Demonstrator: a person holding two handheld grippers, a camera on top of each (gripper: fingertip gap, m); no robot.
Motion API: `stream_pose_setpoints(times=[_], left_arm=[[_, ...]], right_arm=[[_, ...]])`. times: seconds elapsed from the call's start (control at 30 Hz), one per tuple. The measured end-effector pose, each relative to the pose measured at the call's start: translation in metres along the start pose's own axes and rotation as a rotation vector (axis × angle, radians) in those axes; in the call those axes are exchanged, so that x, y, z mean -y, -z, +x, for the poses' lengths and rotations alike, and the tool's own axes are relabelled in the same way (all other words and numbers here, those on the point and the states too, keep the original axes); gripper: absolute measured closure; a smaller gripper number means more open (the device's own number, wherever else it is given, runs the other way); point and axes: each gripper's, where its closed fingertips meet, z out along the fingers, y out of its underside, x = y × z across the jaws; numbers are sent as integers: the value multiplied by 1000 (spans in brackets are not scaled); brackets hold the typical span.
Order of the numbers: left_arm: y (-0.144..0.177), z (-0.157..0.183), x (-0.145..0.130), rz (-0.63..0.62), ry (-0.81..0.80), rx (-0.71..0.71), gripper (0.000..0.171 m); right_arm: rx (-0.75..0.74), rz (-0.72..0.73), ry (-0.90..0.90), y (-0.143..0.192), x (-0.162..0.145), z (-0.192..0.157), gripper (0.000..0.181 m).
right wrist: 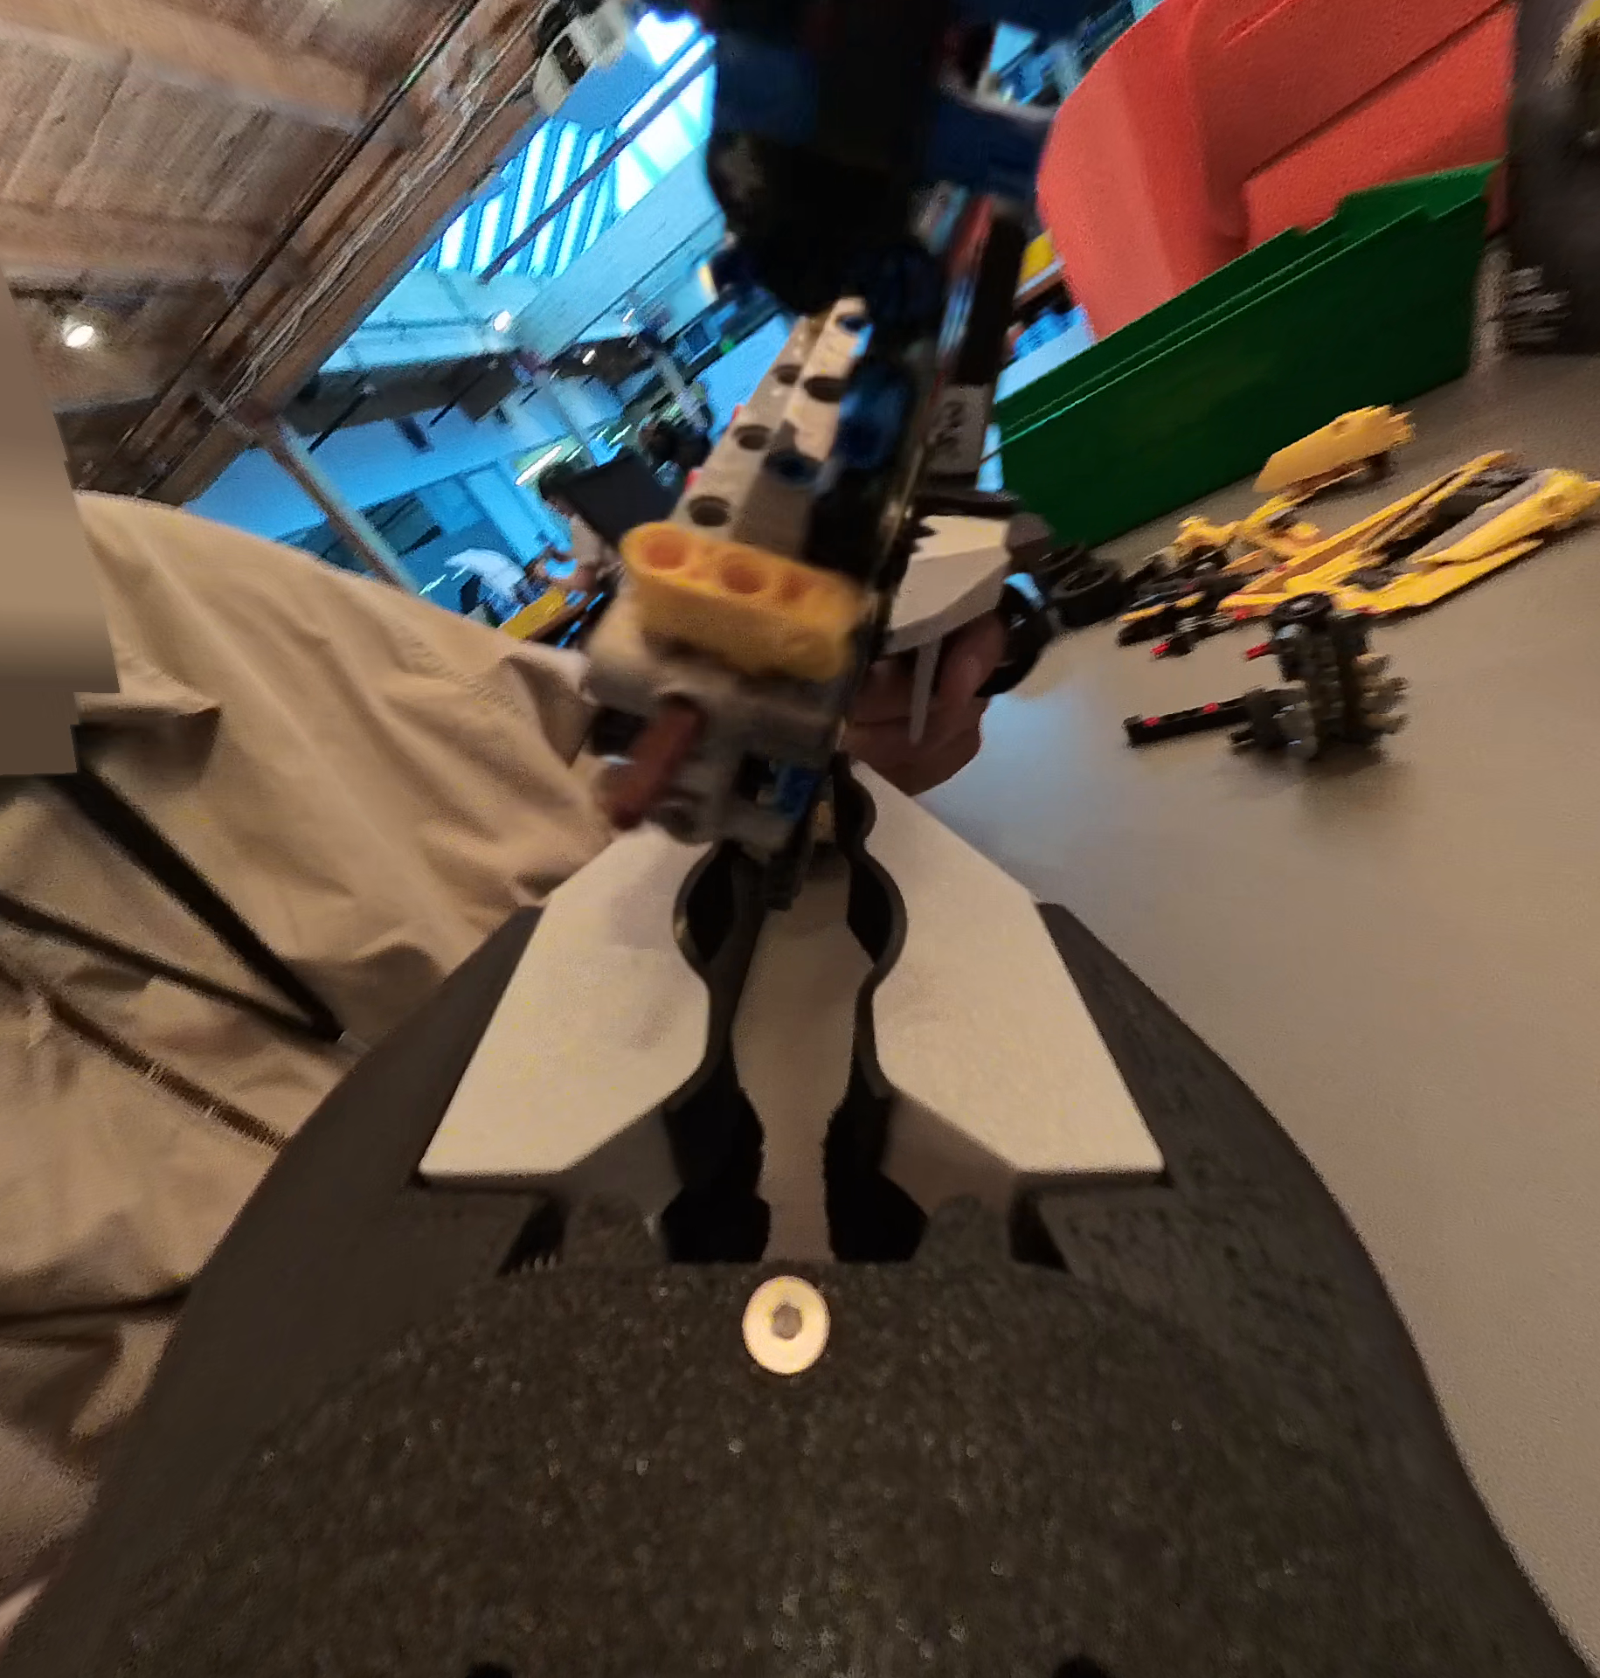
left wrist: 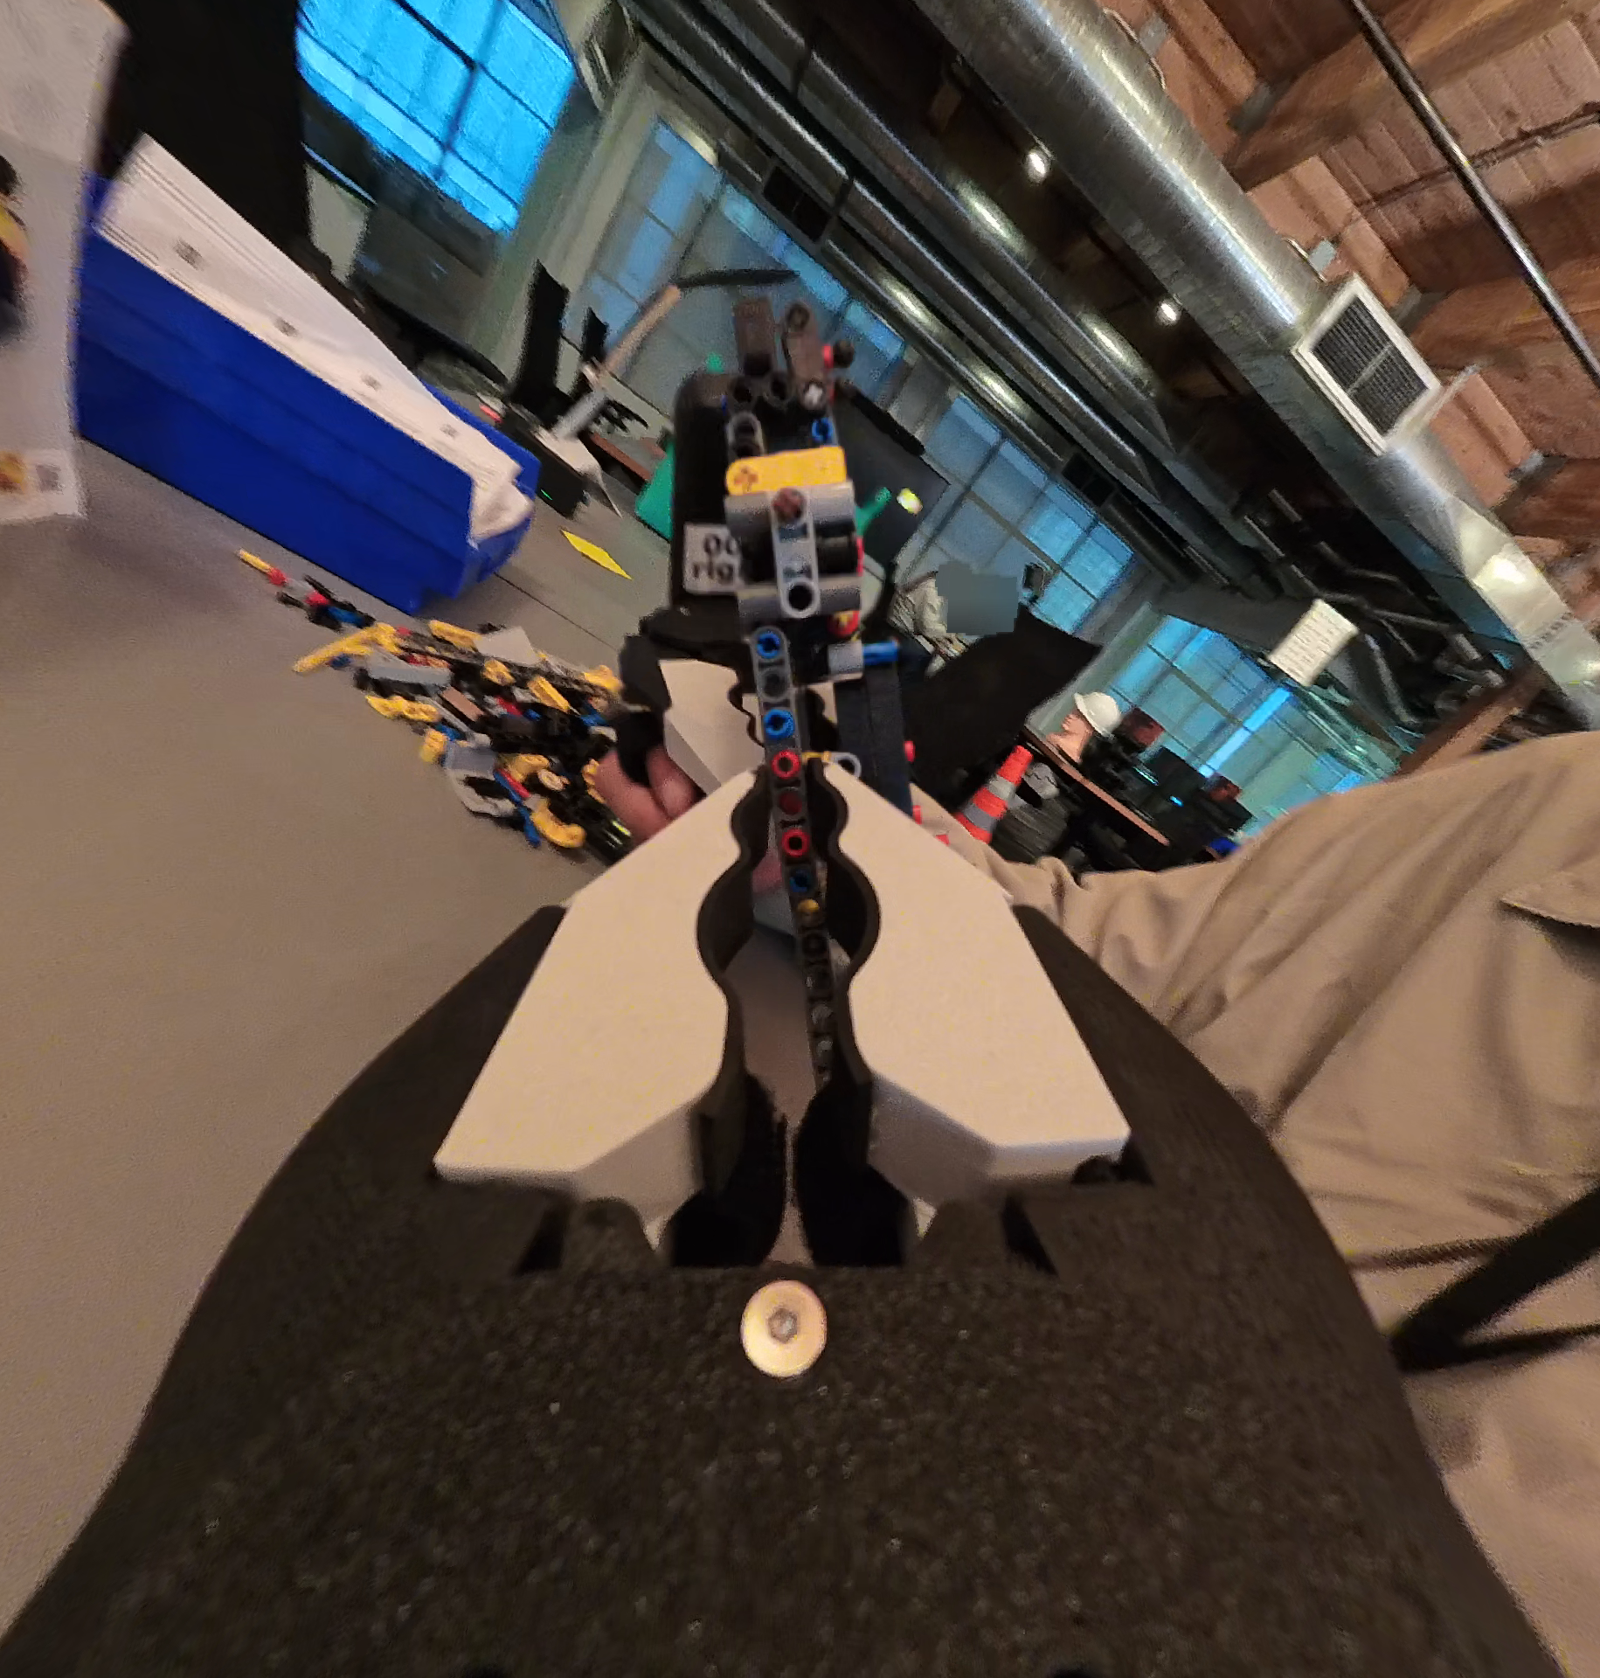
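A brick-built assembly [left wrist: 782, 545] of grey frames, a yellow beam and a long dark pin-studded beam is held in the air over the grey table [left wrist: 188, 908]. My left gripper [left wrist: 791, 781] is shut on the long beam [left wrist: 791, 844], which runs back between its grey fingers [left wrist: 941, 981]. My right gripper [right wrist: 814, 817] is shut on the lower end of the same assembly [right wrist: 732, 617], just below the yellow beam [right wrist: 741, 599]. Each view shows the other gripper beyond the assembly, the right one in the left wrist view [left wrist: 687, 717] and the left one in the right wrist view [right wrist: 950, 563].
A pile of loose yellow, black and grey pieces [left wrist: 487, 699] lies by a blue bin [left wrist: 278, 436]. A green bin [right wrist: 1232, 390], a yellow part-built model [right wrist: 1368, 545] and a black geared piece [right wrist: 1313, 681] sit on the table. A person's beige shirt [left wrist: 1322, 953] is close by. The tips of both grippers are at nearly the same place.
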Motion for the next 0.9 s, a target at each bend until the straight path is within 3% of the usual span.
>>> stream_pose_setpoints(times=[0.1,0.23,0.3,0.37,0.5,0.9], left_arm=[[6,-10,12,86,-27,63,164],[2,-20,6,80,-50,128,164],[-3,-21,1,67,-42,127,164],[-5,-22,-3,47,-7,104,164],[-3,-19,-3,19,-63,93,162],[-2,-3,-14,-98,-116,35,164]], right_arm=[[-24,170,-34,6,24,6,145],[-62,229,-105,-1,29,17,127],[-98,240,-129,-4,29,24,146],[-91,241,-148,-1,30,23,148],[-126,91,-96,-4,13,21,148],[-33,37,-90,-12,7,3,149]])
